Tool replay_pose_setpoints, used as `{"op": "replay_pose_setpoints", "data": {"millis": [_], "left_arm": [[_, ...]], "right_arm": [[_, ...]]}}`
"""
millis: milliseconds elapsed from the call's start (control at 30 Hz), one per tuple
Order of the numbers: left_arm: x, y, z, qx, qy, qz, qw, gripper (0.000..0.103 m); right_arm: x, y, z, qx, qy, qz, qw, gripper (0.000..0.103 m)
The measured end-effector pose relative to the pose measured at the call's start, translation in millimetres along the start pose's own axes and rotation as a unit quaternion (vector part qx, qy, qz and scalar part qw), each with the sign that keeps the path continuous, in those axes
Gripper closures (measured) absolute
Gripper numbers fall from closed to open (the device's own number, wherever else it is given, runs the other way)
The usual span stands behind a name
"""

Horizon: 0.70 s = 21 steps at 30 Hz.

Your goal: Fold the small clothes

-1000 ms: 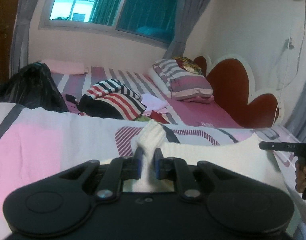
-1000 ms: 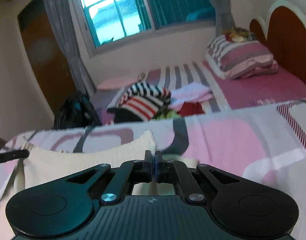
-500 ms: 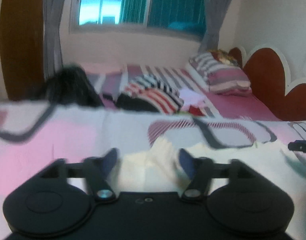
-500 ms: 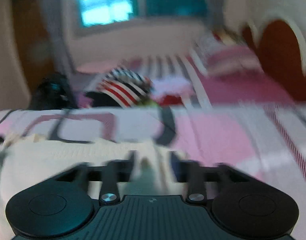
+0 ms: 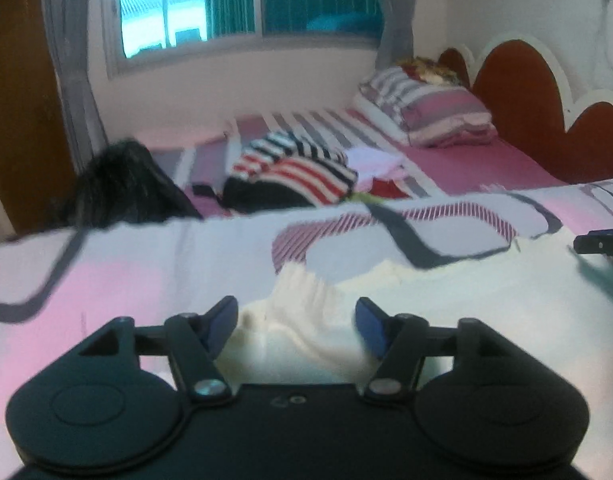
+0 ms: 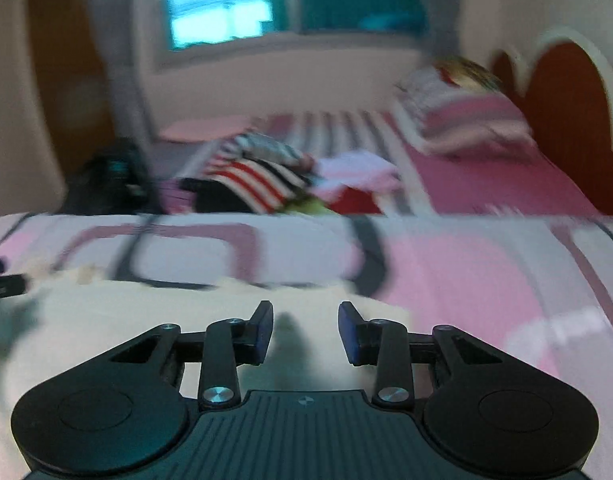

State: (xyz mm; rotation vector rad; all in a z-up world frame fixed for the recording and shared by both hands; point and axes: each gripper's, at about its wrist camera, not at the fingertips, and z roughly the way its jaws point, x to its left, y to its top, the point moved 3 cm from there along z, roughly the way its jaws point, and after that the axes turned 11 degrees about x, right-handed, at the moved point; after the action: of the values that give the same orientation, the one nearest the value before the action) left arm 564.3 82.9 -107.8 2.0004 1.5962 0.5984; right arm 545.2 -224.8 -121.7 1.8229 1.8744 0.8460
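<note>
On the bedspread (image 5: 154, 264), cream garment (image 5: 306, 320), unlabelled.

I'm working over a bed (image 5: 486, 168) with a pink, white and grey patterned cover (image 5: 126, 272) across its near end — a cream knitted garment (image 5: 446, 292) lies flat on that cover. Further back on the striped sheet I see a heap of striped clothes (image 5: 298, 172), a black bag (image 5: 122, 184) and a striped pillow (image 5: 430, 112) by the headboard.
</note>
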Motion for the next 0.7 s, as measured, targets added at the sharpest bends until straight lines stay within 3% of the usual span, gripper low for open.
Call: {"op": "replay_pose_setpoints", "data": {"millis": [67, 133, 167, 200, 300, 400, 433, 500, 533, 567, 600, 633, 700], "left_arm": [[7.2, 0.5, 11.5, 0.018, -0.017, -0.012, 0.9996, 0.052], [10.6, 1.7, 17.7, 0.022, -0.039, -0.015, 0.9989, 0.074], [10.4, 2.5, 18.6, 0.021, -0.051, -0.015, 0.9984, 0.091], [10.0, 4.4, 19.9, 0.018, -0.058, -0.017, 0.998, 0.091], [6.9, 13.6, 15.2, -0.013, -0.061, -0.023, 0.9978, 0.092], [-2.2, 22.3, 23.6, -0.011, -0.056, -0.01, 0.9983, 0.092], [-6.2, 22.4, 31.4, 0.005, -0.055, 0.001, 0.9985, 0.089], [-9.1, 18.5, 38.5, 0.034, -0.019, 0.008, 0.9992, 0.063], [-9.9, 17.0, 30.2, 0.025, 0.006, 0.005, 0.9997, 0.053], [-13.5, 14.9, 15.8, 0.003, 0.029, 0.009, 0.9995, 0.033], [-19.4, 12.6, 3.1, -0.023, 0.035, 0.008, 0.9991, 0.025], [-31.6, 10.0, -9.1, -0.041, 0.019, 0.014, 0.9989, 0.026], [-66.1, 8.2, -18.9, -0.038, -0.023, 0.045, 0.998, 0.025]], "right_arm": [[-9.9, -2.5, 8.8, 0.018, -0.008, 0.007, 1.0, 0.067], [-15.2, -5.7, 13.3, 0.019, 0.008, 0.011, 1.0, 0.068], [-15.2, -5.0, 13.8, 0.018, 0.012, 0.008, 1.0, 0.09], [-16.3, -4.4, 12.9, 0.017, 0.017, 0.006, 1.0, 0.101], [-23.8, -4.5, -1.5, -0.012, 0.003, 0.022, 1.0, 0.102], [-29.5, -9.6, -8.2, -0.025, -0.017, 0.027, 0.999, 0.102], [-30.1, -11.6, -4.2, -0.017, -0.027, 0.027, 0.999, 0.102], [-28.3, -14.0, 3.0, 0.001, -0.033, 0.026, 0.999, 0.102], [-25.1, -12.5, 0.2, 0.001, -0.045, 0.019, 0.999, 0.098], [-20.4, -11.1, -3.9, -0.001, -0.06, 0.011, 0.998, 0.084], [-12.6, -9.9, -13.6, -0.016, -0.066, 0.0, 0.998, 0.075], [-1.4, -9.3, -24.0, -0.035, -0.037, -0.013, 0.999, 0.062], [20.4, -11.1, -24.1, -0.021, 0.032, -0.028, 0.999, 0.061]]}}
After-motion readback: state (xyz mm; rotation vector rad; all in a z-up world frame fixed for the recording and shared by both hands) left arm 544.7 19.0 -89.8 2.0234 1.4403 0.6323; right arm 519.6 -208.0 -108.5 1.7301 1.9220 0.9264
